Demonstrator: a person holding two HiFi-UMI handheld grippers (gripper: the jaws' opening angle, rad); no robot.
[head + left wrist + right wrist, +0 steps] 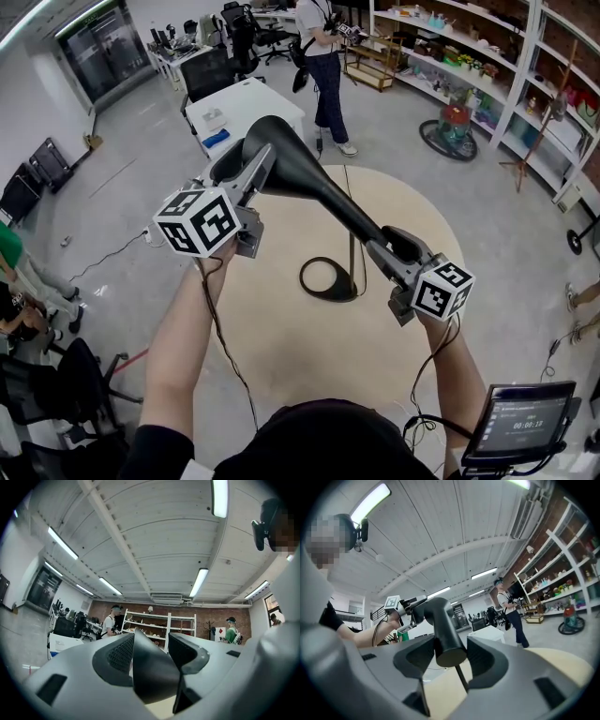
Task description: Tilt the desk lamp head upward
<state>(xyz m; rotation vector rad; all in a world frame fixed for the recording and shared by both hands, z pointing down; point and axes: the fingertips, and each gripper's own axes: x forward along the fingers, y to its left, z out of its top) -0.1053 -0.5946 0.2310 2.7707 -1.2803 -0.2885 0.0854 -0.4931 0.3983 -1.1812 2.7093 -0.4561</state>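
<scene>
The black lamp head (309,183) hangs in the air over the round counter (281,361). It slants from its wide end at 10 o'clock to its thin end at 4 o'clock. The left gripper (246,169) has its jaws closed on the rim of the wide end. The right gripper (398,246) has its jaws closed on the thin end. A thin pole (352,258) goes down to the ring foot (330,278), which sits near the middle of the counter.
</scene>
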